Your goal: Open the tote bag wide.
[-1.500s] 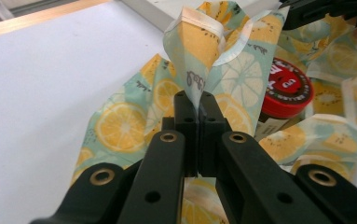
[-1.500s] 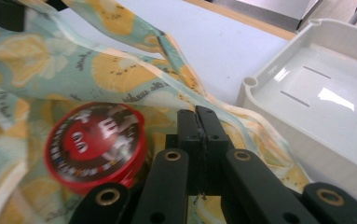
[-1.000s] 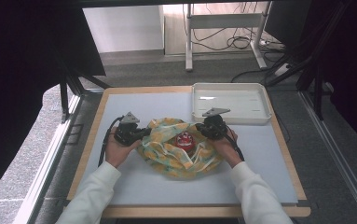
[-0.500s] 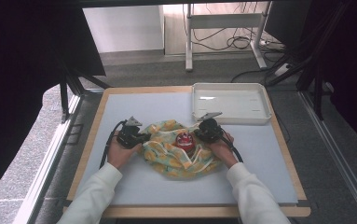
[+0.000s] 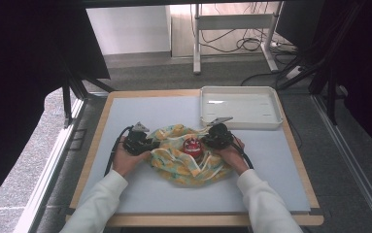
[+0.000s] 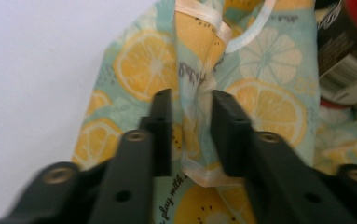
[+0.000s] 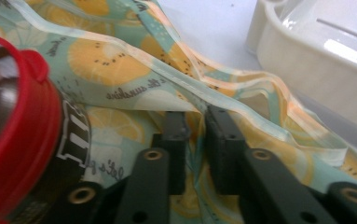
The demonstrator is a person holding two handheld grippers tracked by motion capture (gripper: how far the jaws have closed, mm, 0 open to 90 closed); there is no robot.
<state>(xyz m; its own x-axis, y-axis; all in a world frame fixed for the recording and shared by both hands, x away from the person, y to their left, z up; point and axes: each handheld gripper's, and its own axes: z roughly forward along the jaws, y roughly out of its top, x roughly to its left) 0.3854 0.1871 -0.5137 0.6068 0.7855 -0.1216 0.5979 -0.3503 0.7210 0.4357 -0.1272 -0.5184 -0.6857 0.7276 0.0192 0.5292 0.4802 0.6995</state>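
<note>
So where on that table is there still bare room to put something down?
The mat is bare left of the tray and behind the cloth, also along the near edge between the sleeves. The tray is empty. It is crowded mid-table: cloth, can and both grippers.

Table (image 5: 140,109), lemon-print cloth (image 5: 178,167), white tray (image 5: 239,108)

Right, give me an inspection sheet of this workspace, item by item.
Surface: pale mat on a wood-edged table.
Job's things: lemon-print cloth bunched mid-table; red-lidded container lying in it.
Clutter: white tray at the far right, nothing seen inside.
Grippers: left gripper and right gripper have just been opening; a cloth fold sits between each pair of jaws, and the pads no longer press it.
Cables: a black cable trails from the left gripper; more lie on the floor behind.
Surroundings: grey floor, white desk frame beyond the table.
</note>
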